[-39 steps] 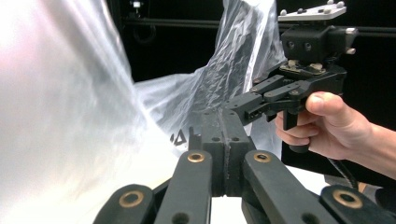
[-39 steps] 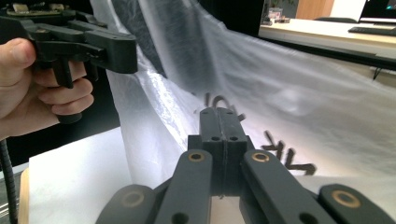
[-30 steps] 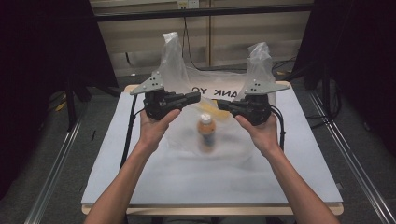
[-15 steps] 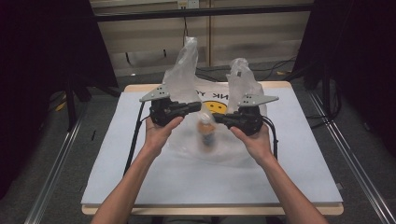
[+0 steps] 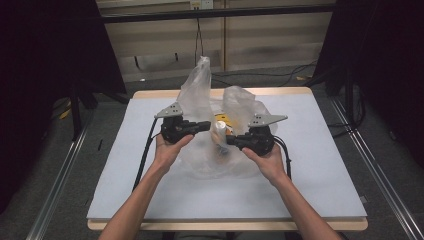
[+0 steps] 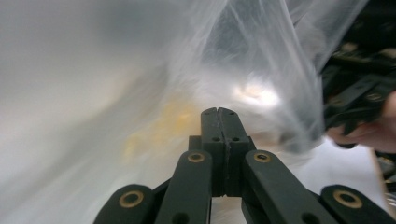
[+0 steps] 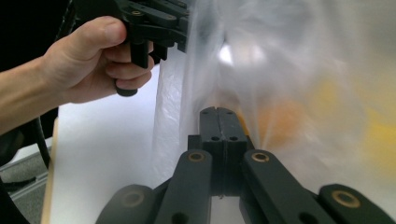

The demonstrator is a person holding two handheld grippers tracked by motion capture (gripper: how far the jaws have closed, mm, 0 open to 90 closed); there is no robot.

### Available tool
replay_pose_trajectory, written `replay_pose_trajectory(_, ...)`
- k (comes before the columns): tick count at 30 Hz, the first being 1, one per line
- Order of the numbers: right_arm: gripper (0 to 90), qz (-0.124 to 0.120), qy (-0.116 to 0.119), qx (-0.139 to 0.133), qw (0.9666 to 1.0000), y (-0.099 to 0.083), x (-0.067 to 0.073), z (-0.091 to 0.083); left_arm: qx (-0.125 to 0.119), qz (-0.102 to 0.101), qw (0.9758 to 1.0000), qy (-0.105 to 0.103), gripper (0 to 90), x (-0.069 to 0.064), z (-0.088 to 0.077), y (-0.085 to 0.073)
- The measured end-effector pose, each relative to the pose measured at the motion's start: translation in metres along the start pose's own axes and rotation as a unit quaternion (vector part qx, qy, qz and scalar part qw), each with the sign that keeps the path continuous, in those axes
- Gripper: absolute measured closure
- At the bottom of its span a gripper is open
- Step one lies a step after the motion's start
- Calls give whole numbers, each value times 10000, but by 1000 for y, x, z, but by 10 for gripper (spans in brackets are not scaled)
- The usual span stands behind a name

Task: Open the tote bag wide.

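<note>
A plastic bag [image 5: 210, 107] lay on the middle of the table [image 5: 325, 165], toward its far edge. A bottle [image 5: 220, 135], apparently inside it, stood between the left gripper [image 5: 207, 125] and right gripper [image 5: 231, 141].

A white table [image 5: 320, 165] with a wooden edge stands between dark curtains [image 5: 45, 75] and metal floor rails [image 5: 55, 200].

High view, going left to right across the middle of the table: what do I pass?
Bare table → left gripper → bottle inside the plastic bag → right gripper → bare table.
</note>
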State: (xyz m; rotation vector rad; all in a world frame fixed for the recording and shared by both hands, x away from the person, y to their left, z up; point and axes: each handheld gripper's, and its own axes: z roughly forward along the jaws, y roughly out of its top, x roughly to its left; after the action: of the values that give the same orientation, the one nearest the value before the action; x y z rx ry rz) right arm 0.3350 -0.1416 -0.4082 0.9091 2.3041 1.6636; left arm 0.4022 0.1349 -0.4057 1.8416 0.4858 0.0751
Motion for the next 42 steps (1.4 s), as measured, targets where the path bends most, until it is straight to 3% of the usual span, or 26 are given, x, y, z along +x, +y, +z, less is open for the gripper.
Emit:
replay_pose_trajectory(2, 900, 41, 61, -19, 10000, -6, -3, 0, 195, -10, 9998, 35, 900, 6, 2, -9)
replay_pose_trajectory(7, 900, 32, 159, -22, 9999, -14, -8, -1, 303, -139, 9994, -83, 900, 14, 7, -25)
replay_pose_trajectory(8, 900, 34, 161, 80, 9998, -19, -9, -1, 350, -176, 9992, -105, 900, 14, 10, -30)
replay_pose_trajectory(17, 900, 167, 19, 308, 9994, -47, -24, 12, 609, -312, 9976, -109, 900, 16, 26, -48)
replay_pose_trajectory(18, 900, 186, -84, 477, 9987, -54, -29, 16, 702, -342, 9969, -71, 900, 17, 29, -53)
replay_pose_trajectory(19, 900, 186, -84, 477, 9987, -54, -29, 16, 702, -342, 9969, -71, 900, 17, 29, -53)
replay_pose_trajectory(20, 900, 232, 73, 562, 9981, -59, -31, 18, 879, -414, 9953, -29, 900, 21, 31, -59)
replay_pose_trajectory(21, 900, 240, -174, 661, 9974, -62, -34, 19, 926, -472, 9946, 18, 900, 24, 31, -63)
replay_pose_trajectory(23, 900, 283, -202, 710, 9969, -65, -36, 20, 953, -513, 9941, 81, 900, 27, 31, -65)
replay_pose_trajectory(24, 900, 277, -270, 889, 9953, -68, -38, 21, 1112, -607, 9917, 226, 900, 32, 30, -70)
replay_pose_trajectory(25, 900, 277, -270, 889, 9953, -68, -38, 21, 1112, -607, 9917, 226, 900, 32, 30, -70)
replay_pose_trajectory(27, 900, 300, -318, 1173, 9921, -73, -41, 23, 1180, -774, 9895, 312, 900, 40, 28, -75)
replay_pose_trajectory(28, 900, 332, -364, 1291, 9904, -74, -43, 24, 1105, -819, 9899, 336, 900, 41, 27, -75)
replay_pose_trajectory(32, 900, 240, -451, 1403, 9888, -74, -44, 24, 1191, -773, 9892, 368, 900, 41, 26, -75)
replay_pose_trajectory(33, 900, 222, -462, 1432, 9884, -74, -45, 23, 1343, -737, 9874, 400, 900, 40, 26, -76)
replay_pose_trajectory(36, 900, 244, -505, 1415, 9884, -74, -45, 20, 1289, -718, 9883, 399, 900, 39, 24, -75)
replay_pose_trajectory(38, 900, 258, -396, 1186, 9918, -73, -42, 17, 1162, -677, 9904, 307, 900, 35, 21, -72)
replay_pose_trajectory(39, 900, 388, -294, 1122, 9925, -71, -38, 13, 1109, -644, 9914, 266, 900, 32, 18, -69)
replay_pose_trajectory(40, 900, 222, -176, 918, 9954, -66, -34, 9, 987, -581, 9932, 205, 900, 26, 13, -64)
replay_pose_trajectory(41, 900, 222, -176, 918, 9954, -66, -34, 9, 987, -581, 9932, 205, 900, 26, 13, -64)
replay_pose_trajectory(42, 900, 150, -184, 749, 9969, -58, -24, 3, 885, -514, 9946, 190, 900, 21, 8, -61)
